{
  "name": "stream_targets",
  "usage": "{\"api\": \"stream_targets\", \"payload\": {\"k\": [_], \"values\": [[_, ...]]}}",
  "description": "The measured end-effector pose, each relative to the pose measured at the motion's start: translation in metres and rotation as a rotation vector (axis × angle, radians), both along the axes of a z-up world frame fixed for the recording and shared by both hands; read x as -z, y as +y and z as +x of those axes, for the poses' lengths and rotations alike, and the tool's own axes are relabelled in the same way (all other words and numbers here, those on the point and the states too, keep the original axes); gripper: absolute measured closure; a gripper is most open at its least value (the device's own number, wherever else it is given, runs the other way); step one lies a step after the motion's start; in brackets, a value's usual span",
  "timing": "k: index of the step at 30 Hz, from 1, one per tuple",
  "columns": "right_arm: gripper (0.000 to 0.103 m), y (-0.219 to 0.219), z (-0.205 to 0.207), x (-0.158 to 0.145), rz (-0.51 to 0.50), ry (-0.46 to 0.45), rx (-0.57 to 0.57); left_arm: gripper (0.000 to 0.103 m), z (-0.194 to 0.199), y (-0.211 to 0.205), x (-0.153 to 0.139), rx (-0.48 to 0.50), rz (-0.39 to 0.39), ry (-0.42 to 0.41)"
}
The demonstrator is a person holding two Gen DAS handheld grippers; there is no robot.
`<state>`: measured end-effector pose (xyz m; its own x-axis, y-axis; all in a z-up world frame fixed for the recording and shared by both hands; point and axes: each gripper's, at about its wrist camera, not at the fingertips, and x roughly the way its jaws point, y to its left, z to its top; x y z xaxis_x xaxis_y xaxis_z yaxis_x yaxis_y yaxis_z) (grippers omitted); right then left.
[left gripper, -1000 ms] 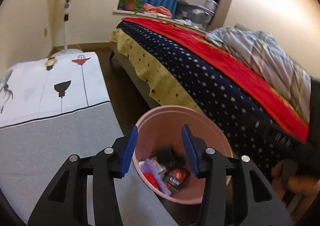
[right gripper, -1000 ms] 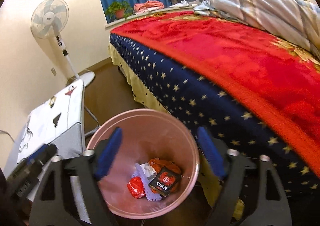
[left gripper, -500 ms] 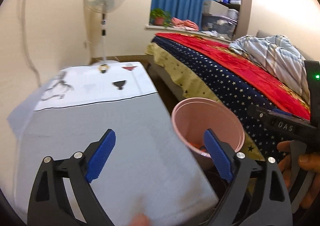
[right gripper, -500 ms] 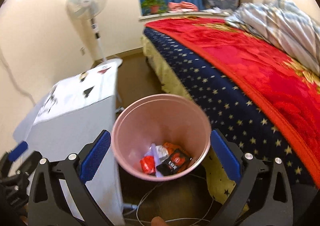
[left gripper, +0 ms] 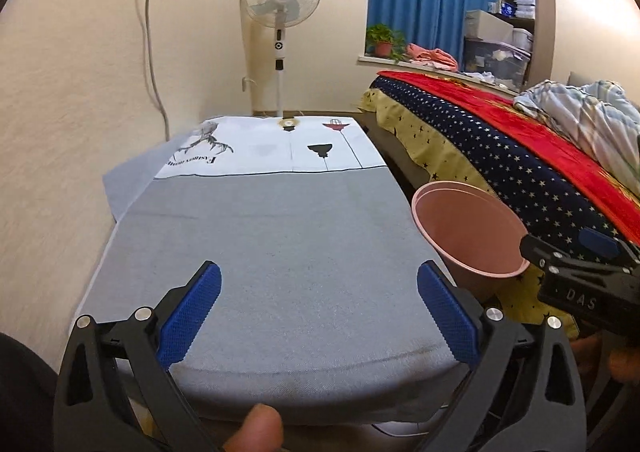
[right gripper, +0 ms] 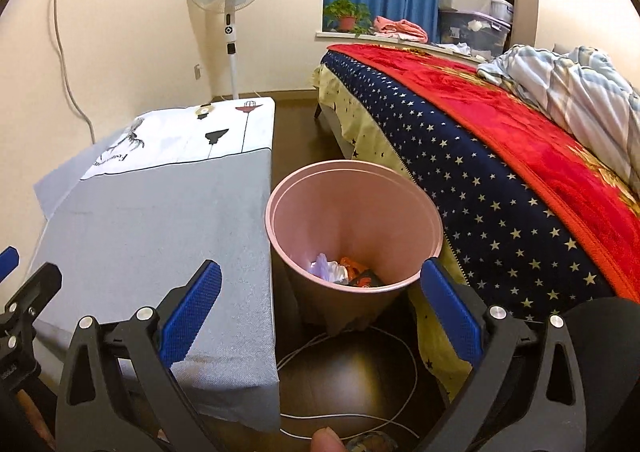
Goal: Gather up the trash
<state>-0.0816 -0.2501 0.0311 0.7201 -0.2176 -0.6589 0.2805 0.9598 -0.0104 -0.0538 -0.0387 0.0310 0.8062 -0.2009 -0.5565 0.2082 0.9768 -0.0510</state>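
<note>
A pink trash bin (right gripper: 354, 212) stands on the floor between the cloth-covered table (right gripper: 152, 212) and the bed (right gripper: 500, 156). Inside lie wrappers (right gripper: 344, 272): white, orange and black pieces. My right gripper (right gripper: 318, 308) is open and empty, held back from the bin's near rim. My left gripper (left gripper: 318, 308) is open and empty above the table's near edge (left gripper: 280, 252). The bin (left gripper: 468, 228) shows to its right, contents hidden. The right gripper's tip (left gripper: 580, 252) shows at the far right of the left wrist view.
A white standing fan (right gripper: 228, 0) is at the back wall. A white cable (right gripper: 360, 344) lies on the floor by the bin. Blue curtain, a potted plant (right gripper: 346, 14) and storage boxes are behind the bed. A striped duvet (right gripper: 572, 80) lies on the bed.
Both grippers have pulled back and up from over the bin. The left gripper has swung left over the table and opened wide. The right gripper has opened wider.
</note>
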Motion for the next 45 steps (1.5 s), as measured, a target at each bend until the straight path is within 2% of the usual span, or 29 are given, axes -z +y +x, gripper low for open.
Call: {"api": "stream_targets", "payload": {"k": [15, 45], "values": [[0.005, 0.000, 0.007, 0.005, 0.007, 0.007, 0.005, 0.008, 0.004, 0.013, 0.013, -0.061, -0.015, 0.012], [0.005, 0.009, 0.007, 0.004, 0.012, -0.011, -0.034, 0.008, 0.003, 0.012, 0.015, -0.070, -0.017, 0.016]]}}
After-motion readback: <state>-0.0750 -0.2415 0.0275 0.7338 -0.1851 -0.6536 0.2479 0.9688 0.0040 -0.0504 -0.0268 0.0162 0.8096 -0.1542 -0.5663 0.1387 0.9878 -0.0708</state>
